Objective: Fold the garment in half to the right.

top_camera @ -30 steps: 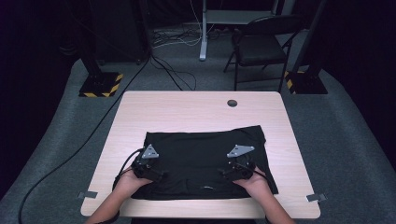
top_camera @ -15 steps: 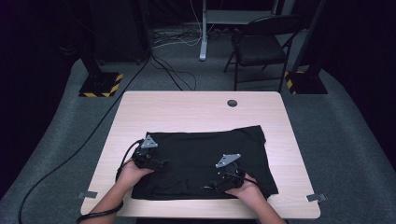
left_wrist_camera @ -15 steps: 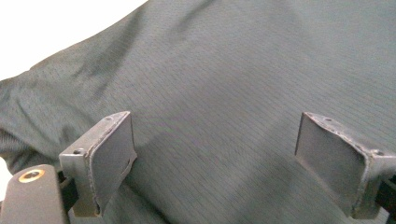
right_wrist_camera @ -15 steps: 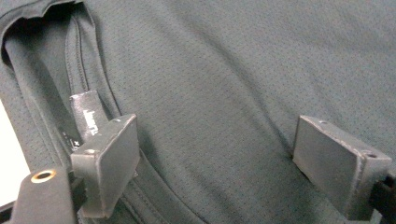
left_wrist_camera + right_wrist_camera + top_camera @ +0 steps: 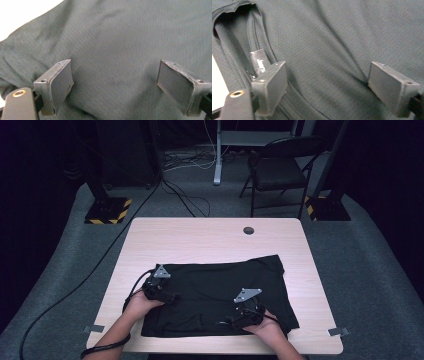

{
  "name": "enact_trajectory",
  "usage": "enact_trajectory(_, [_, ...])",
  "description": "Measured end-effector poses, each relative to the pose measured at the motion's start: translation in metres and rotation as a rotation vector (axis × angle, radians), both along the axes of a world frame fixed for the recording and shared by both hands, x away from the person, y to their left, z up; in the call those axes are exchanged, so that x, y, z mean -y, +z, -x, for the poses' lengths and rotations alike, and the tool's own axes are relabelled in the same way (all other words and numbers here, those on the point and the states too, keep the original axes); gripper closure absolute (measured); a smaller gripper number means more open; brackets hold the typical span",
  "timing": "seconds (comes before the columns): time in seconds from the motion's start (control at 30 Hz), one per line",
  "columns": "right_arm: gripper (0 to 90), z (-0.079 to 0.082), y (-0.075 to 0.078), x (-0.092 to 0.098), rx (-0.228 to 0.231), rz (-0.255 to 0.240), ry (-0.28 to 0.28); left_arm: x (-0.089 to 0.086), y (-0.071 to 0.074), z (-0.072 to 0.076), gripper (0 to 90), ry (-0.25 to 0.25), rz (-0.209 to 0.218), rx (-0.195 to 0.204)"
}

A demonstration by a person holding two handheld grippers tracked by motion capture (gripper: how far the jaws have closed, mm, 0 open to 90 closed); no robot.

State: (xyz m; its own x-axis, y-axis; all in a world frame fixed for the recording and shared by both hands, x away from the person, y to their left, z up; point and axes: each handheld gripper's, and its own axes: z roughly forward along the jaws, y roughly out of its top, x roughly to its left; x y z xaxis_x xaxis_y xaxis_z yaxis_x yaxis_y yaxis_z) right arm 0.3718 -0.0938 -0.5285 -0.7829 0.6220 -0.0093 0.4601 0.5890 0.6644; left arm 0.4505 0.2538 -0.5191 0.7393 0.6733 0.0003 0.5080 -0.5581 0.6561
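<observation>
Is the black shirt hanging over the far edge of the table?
No, the black shirt lies flat on the near half of the table.

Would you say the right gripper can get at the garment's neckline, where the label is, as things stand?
Probably yes. The right gripper hangs open right over the black garment, the label and neckline lie uncovered by one jaw, and the left gripper is well aside.

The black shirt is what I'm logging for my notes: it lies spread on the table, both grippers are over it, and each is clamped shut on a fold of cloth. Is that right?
Not quite. The black shirt does lie spread on the table with both grippers over it, but neither is clamped. The left gripper and right gripper each have jaws standing wide apart over flat cloth, as the two gripper views show.
</observation>
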Motion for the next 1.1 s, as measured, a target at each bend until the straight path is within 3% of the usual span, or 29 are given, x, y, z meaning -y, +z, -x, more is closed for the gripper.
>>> enact_trajectory(0.03, [17.1,0.001,0.002,0.000,0.003,0.002,0.003,0.000,0.000,0.000,12.8,0.000,0.000,0.000])
enact_trajectory(0.13, [17.0,0.002,0.008,-0.003,0.014,0.009,0.014,0.003,0.017,-0.010,12.6,0.025,0.011,0.026])
enact_trajectory(0.2, [16.7,0.003,0.011,-0.006,0.006,-0.015,0.010,0.005,0.021,-0.016,12.2,0.030,0.001,0.024])
enact_trajectory(0.3, [16.3,0.003,0.014,-0.014,0.008,-0.019,0.022,0.006,0.017,-0.026,12.0,0.050,-0.003,0.012])
enact_trajectory(0.43, [16.1,0.002,0.015,-0.027,0.011,-0.017,0.040,0.003,0.000,-0.029,11.6,0.071,0.020,-0.001])
enact_trajectory(0.47, [16.1,0.002,0.015,-0.031,0.010,-0.018,0.043,0.003,-0.005,-0.028,11.6,0.069,0.011,0.005])
enact_trajectory(0.5, [16.2,0.002,0.014,-0.034,0.010,-0.021,0.049,0.003,-0.008,-0.025,10.7,0.053,0.005,0.042])
enact_trajectory(0.73, [16.2,0.001,0.013,-0.068,-0.011,-0.026,0.089,0.001,-0.008,-0.026,10.5,0.032,0.006,0.040])
enact_trajectory(0.9, [16.3,0.001,0.007,-0.091,0.005,0.031,0.107,-0.002,-0.008,-0.026,10.7,0.020,0.009,0.043])
enact_trajectory(0.97, [15.9,0.001,0.002,-0.096,0.009,0.056,0.114,-0.003,-0.008,-0.025,10.6,0.020,0.012,0.044])
enact_trajectory(1.1, [16.4,0.000,0.001,-0.095,-0.009,0.030,0.102,-0.004,-0.008,-0.025,11.0,0.030,0.012,0.040])
